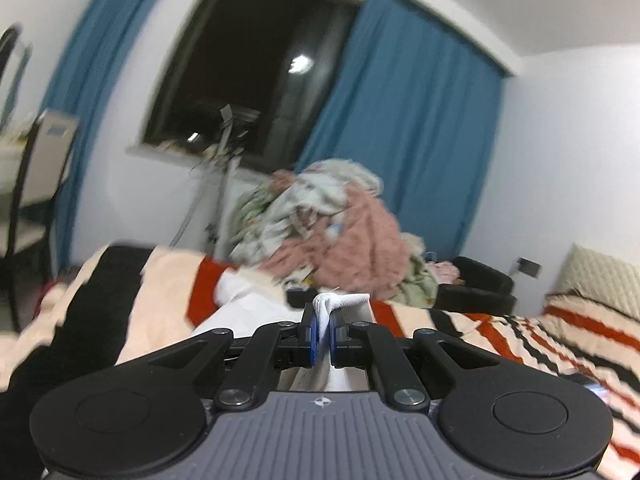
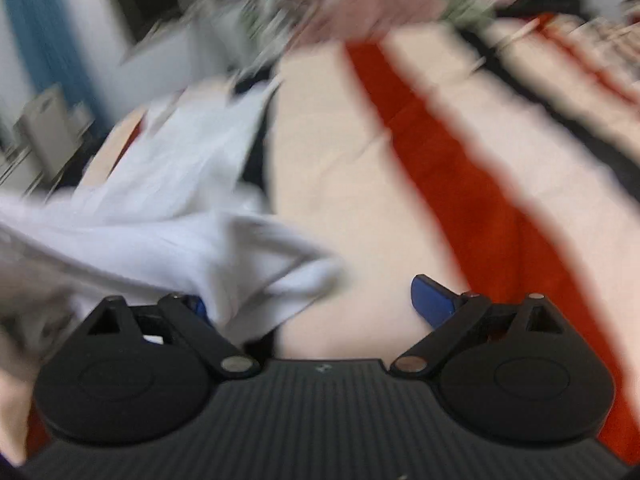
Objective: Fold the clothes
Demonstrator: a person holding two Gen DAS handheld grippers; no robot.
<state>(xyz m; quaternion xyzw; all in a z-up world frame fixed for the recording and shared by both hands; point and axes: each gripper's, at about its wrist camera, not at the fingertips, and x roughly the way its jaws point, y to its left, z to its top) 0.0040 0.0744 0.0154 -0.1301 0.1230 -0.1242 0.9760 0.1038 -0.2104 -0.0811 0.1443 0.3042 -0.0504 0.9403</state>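
The left gripper (image 1: 323, 322) jaws pinch a bunched fold of the white garment (image 1: 340, 301) at lower centre. The right gripper (image 2: 316, 300) jaws stand spread; blurred, creased white cloth drapes from left over the striped bedspread (image 2: 360, 184).

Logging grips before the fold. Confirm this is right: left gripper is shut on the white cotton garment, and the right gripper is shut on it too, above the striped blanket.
Not quite. The right gripper is open: in the right wrist view its blue pads stand wide apart, with the white cotton garment draped over the left one. The left gripper is shut on it, above the striped blanket.
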